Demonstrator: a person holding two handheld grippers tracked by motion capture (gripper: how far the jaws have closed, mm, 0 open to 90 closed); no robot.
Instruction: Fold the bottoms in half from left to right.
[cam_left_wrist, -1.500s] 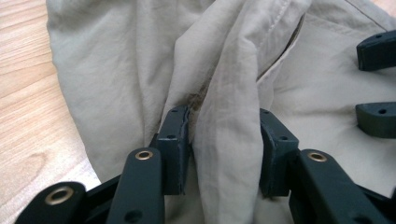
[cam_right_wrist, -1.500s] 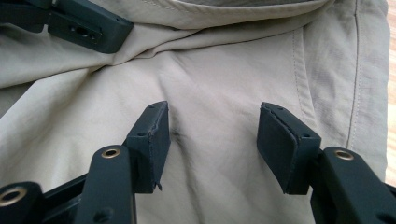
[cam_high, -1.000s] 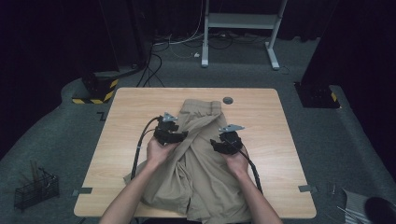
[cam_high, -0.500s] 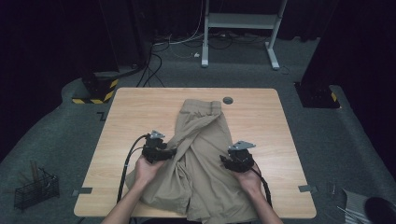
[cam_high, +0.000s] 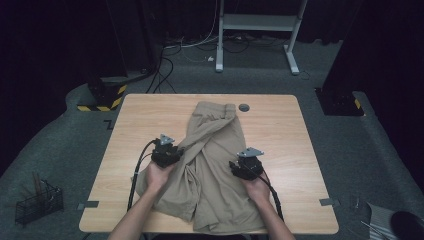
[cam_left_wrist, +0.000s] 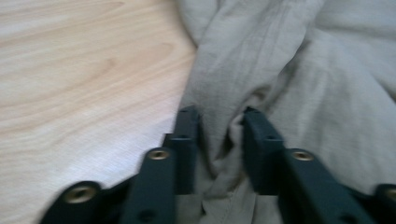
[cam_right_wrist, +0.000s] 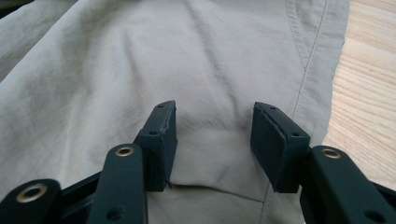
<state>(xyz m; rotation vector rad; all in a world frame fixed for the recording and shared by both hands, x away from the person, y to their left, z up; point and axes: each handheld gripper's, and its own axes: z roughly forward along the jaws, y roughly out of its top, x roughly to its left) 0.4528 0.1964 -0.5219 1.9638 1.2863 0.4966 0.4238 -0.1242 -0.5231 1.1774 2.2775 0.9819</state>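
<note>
A khaki garment (cam_high: 215, 150), crumpled and partly folded, lies down the middle of the wooden table (cam_high: 280, 130). My left gripper (cam_high: 175, 151) sits at its left edge. In the left gripper view the jaws have just been closing, and a raised fold of the cloth (cam_left_wrist: 219, 135) is pinched between the pads of the left gripper (cam_left_wrist: 219, 116). My right gripper (cam_high: 239, 167) rests over the garment's right side. In the right gripper view it (cam_right_wrist: 215, 112) stands open above flat fabric (cam_right_wrist: 210, 60) near a pocket seam (cam_right_wrist: 306, 65), with nothing gripped.
A small dark round disc (cam_high: 244, 107) sits at the table's far edge by the waistband. Bare wood shows left (cam_left_wrist: 70, 70) and right of the cloth. A wire basket (cam_high: 37, 202) stands on the floor at left, and a white desk frame (cam_high: 260, 30) at the back.
Both hands drew back toward the near edge and spread apart across the garment. The left jaws have narrowed onto a fold of cloth; the right jaws stay open.
</note>
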